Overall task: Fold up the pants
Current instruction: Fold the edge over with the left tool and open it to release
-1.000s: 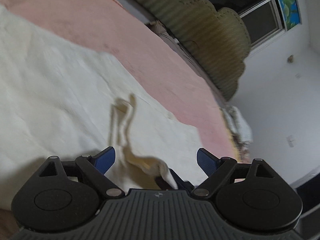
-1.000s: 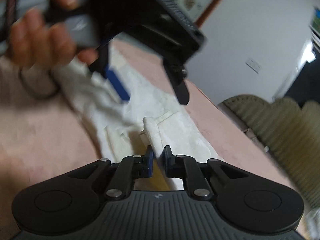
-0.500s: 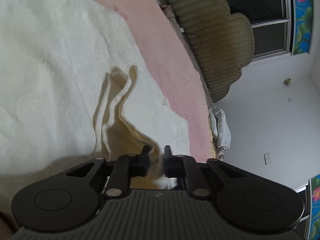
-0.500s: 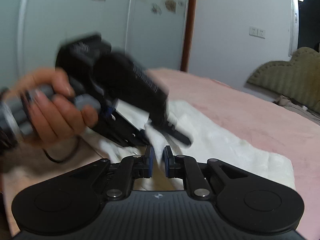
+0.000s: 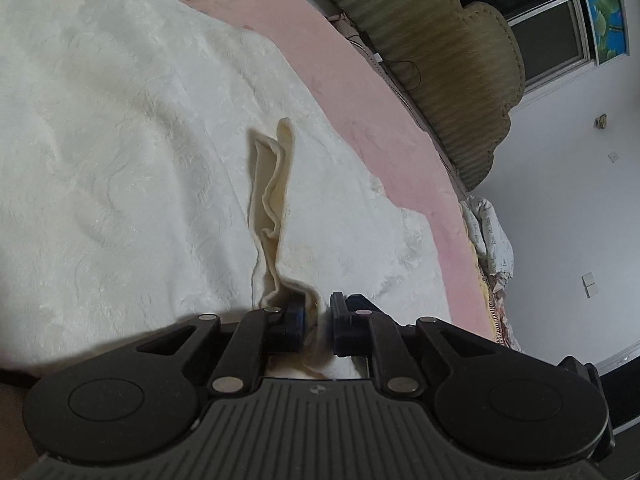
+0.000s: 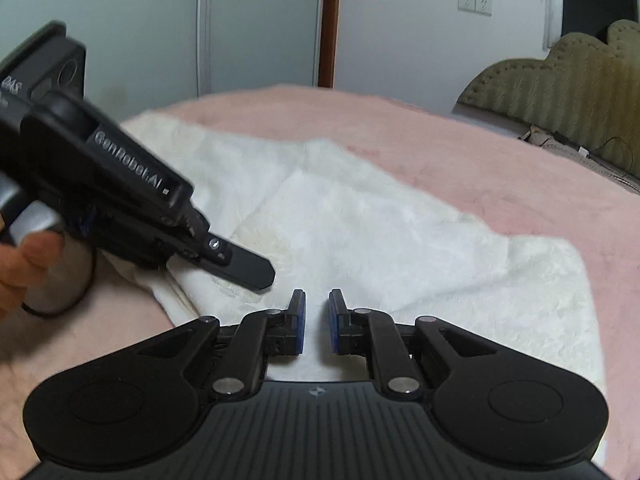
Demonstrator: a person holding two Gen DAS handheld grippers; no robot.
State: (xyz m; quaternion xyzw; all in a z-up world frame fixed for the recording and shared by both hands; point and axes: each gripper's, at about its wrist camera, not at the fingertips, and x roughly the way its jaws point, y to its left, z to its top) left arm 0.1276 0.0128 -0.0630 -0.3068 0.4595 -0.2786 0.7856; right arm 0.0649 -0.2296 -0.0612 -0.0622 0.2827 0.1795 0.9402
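1. Cream fabric: the pants lie spread on a pink bed cover, ahead of and below both claws.
2. Left claw: jaws nearly together but opening, with a raised fold of the pants pinched between them. A narrow ridge of cloth runs from the fingertips straight ahead.
3. Right claw: jaws close together with a thin gap. Cloth lies under and ahead of the tips; whether any is pinched, cannot tell from this view.
4. In the right wrist view the left claw sits ahead-left of the right claw's tips, its fingers lying on the near left edge of the pants, with a hand on its handle.
5. Only the right view shows the other claw, the hand, a folded layer of the pants ahead, and a door with wall switches behind.
6. Only the left view shows the cloth ridge, a window and a bundle of bedding at the bed's far-right edge.
7. Both views show the olive padded headboard, far right of each claw.
8. No containers in view.
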